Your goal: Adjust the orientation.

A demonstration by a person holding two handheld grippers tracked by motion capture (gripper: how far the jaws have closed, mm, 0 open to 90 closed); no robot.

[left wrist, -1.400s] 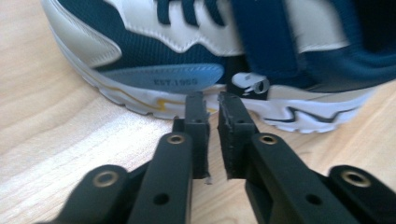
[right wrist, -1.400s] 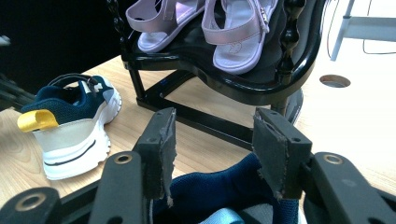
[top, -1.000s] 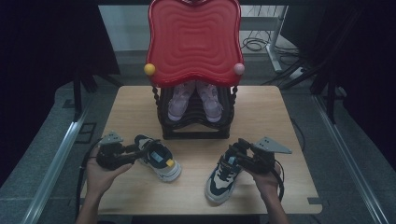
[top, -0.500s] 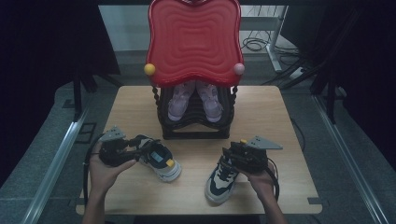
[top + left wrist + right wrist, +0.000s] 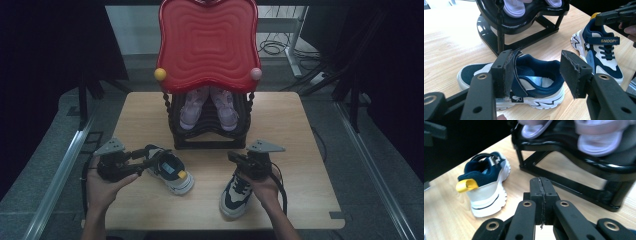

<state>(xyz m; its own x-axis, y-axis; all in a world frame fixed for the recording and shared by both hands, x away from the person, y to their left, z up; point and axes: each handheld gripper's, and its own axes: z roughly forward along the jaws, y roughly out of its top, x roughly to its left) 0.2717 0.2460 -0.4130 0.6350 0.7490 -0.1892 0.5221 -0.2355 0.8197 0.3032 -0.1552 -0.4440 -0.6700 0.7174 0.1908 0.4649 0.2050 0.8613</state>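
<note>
Left tool [image 5: 537, 75] wide apart around the heel of the left shoe [image 5: 511, 85], strap beside one pad, jaws just opening. Right tool [image 5: 541, 192] pressed together on nothing, jaws just closing, above the right shoe [image 5: 237, 192]. Both shoes flat on the counter [image 5: 300, 150], in front of the black rack [image 5: 210, 135]. Could bump the left shoe and slide it away. Could snag the loose strap. "SNOOPY" printed on the right shoe's strap [image 5: 609, 40].
</note>
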